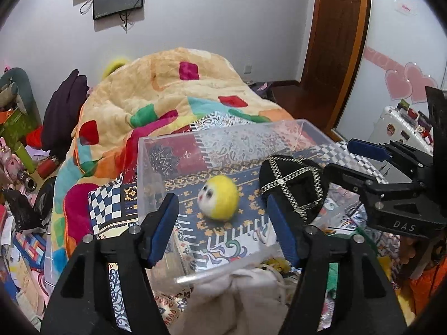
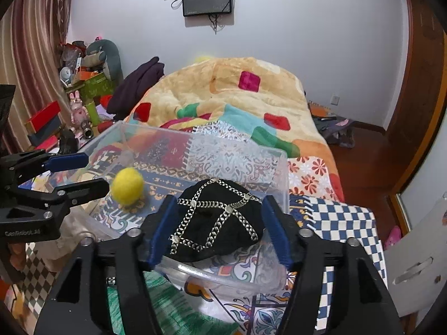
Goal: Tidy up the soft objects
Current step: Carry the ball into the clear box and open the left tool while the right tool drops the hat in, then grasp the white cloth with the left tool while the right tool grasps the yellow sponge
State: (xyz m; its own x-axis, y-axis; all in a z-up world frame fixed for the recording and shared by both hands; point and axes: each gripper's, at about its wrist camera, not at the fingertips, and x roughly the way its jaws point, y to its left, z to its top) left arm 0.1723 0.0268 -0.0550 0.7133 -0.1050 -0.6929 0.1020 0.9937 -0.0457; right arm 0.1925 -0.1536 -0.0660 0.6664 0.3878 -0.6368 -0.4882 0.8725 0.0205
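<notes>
Patterned bedding on the bed [image 2: 343,220] is carrying a clear plastic box [image 1: 156,150]; a yellow felt ball [image 1: 218,197] and a black chain-trimmed cap [image 2: 215,220] are lying inside; left gripper [image 1: 223,223] and right gripper [image 2: 216,229] fingers are both spreading wide, gripping nothing.

Two black hand-held grippers with blue finger pads

The left hand-held gripper [image 1: 220,229] has matte black angular arms with triangular cut-outs, silver round screw heads at the joints, and ribbed blue pads [image 1: 163,230] lining its fingers. The right hand-held gripper [image 2: 219,230] is built the same; seen from the left wrist, its black body bears pale lettering "DAS", and the left one's body reads "GenRobot.AI" from the right wrist.
</notes>
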